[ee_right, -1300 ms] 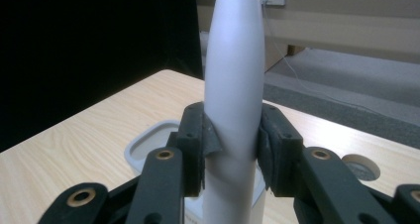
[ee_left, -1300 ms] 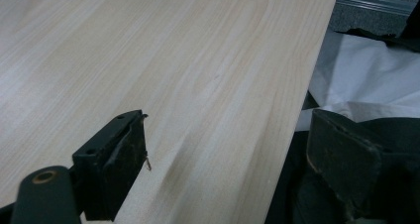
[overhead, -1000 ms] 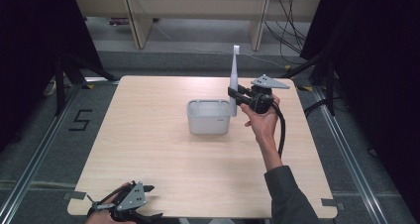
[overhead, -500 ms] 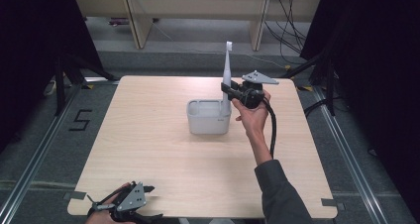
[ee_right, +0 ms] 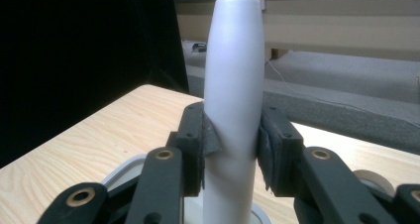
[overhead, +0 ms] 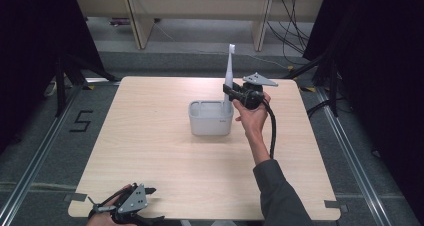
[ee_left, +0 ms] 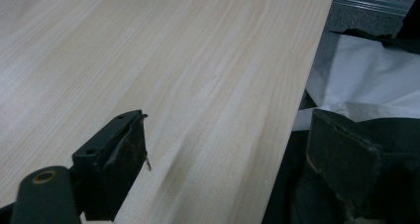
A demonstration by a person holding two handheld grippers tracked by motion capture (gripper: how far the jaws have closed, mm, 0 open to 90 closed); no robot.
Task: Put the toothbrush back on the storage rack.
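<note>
Toothbrush (overhead: 229, 75): upright, centre of frame, clamped by right gripper (overhead: 231, 91) over right rear corner of holder (overhead: 211, 118). To be lowered straight, kept vertical, released once seated. Left gripper (ee_left: 223, 159): jaws apart, idle, lower left.

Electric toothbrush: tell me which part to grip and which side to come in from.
Grip the electric toothbrush on its thick round handle, low down, just above the grey container. It stands upright with a slim neck and head on top, so come in level from the side, as the right gripper does, its fingers pressing opposite flanks.
</note>
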